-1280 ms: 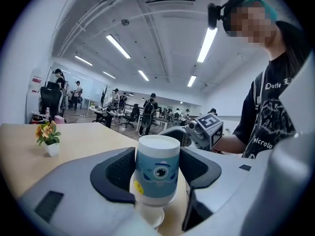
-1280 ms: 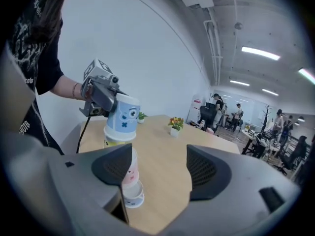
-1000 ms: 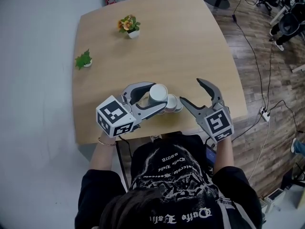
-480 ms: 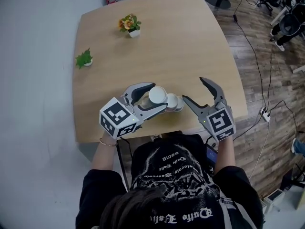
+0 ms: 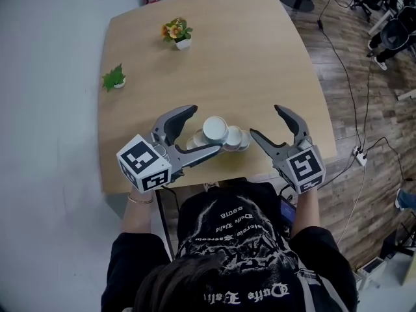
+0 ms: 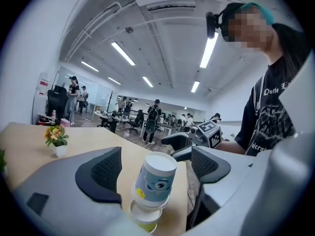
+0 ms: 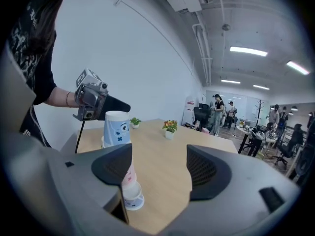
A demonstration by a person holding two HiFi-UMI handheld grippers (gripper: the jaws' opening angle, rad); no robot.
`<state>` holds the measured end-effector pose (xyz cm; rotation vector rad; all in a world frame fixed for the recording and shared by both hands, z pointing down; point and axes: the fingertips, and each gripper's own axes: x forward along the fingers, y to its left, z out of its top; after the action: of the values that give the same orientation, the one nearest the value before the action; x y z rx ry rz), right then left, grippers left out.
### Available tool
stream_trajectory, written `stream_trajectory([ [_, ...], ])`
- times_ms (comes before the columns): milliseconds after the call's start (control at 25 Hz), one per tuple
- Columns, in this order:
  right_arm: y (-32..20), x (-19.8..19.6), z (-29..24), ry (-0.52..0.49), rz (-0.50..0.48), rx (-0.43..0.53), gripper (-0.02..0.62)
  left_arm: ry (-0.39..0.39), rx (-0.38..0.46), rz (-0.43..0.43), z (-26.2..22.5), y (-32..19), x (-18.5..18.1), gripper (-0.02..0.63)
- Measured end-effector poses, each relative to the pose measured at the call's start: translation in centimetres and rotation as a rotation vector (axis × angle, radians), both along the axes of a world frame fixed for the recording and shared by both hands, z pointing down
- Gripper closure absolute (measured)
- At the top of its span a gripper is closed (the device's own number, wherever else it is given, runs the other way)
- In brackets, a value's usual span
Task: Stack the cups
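Presently, left gripper [image 5: 207,128]: released; jaws have just been opening wide, pads clear of the blue cup [image 6: 153,182] between them.
Blue cup: sits on yellow-green cup [image 6: 144,219], axis vertical, near the table [image 5: 214,64] front edge.
Pink cup stack [image 5: 235,137]: just beside, on the side of the right gripper [image 5: 265,120].
Right gripper: unclenched, empty.
Judgement: 2 stacks to merge; right gripper nearer the pink cup stack.

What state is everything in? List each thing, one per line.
left gripper: open, jaws have just been opening, blue cup between them ungripped.
right gripper: open, empty.
blue cup: upside down, stacked on a yellow cup.
pink cup: upside down, stacked on a white cup.
flower pot: upright.
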<state>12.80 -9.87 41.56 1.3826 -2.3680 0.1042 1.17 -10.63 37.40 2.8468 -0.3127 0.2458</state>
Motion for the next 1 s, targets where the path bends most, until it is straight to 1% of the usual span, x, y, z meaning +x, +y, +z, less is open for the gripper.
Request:
stream_trajectory([
  [80,0.1,-0.1,-0.5,-0.026,0.009,0.007,0.244,0.028,0.023,-0.056,-1.1,-0.2,-1.5,0.155],
  [200,0.8,-0.6,-1.2,-0.074,0.021,0.022,0.244,0.053,0.050,-0.171,-1.7,0.0,-4.4,0.155],
  [320,1.9,-1.3,-1.8,-0.116,0.044,0.044,0.244,0.040,0.058,-0.287,-1.0,0.8,-7.1,0.155],
  [400,2.6,-1.7,-1.8,-0.131,0.076,0.058,0.244,0.023,0.061,-0.348,-0.3,1.4,-8.6,0.155],
  [480,3.3,-2.2,-1.8,-0.147,0.109,0.069,0.244,0.021,0.056,-0.395,0.3,2.0,-9.6,0.155],
  [600,4.7,-3.3,-1.4,-0.159,0.144,0.075,0.244,0.027,0.028,-0.435,1.3,3.4,-10.2,0.155],
  [760,6.3,-4.6,-0.7,-0.166,0.173,0.098,0.244,-0.027,0.030,-0.495,3.7,5.4,-10.4,0.155],
  [880,7.7,-5.7,0.6,-0.148,0.156,0.083,0.244,-0.065,-0.001,-0.555,6.2,7.5,-10.1,0.155],
  [1000,9.2,-6.5,1.7,-0.167,0.125,0.064,0.244,-0.050,-0.054,-0.620,7.7,9.5,-9.4,0.158],
])
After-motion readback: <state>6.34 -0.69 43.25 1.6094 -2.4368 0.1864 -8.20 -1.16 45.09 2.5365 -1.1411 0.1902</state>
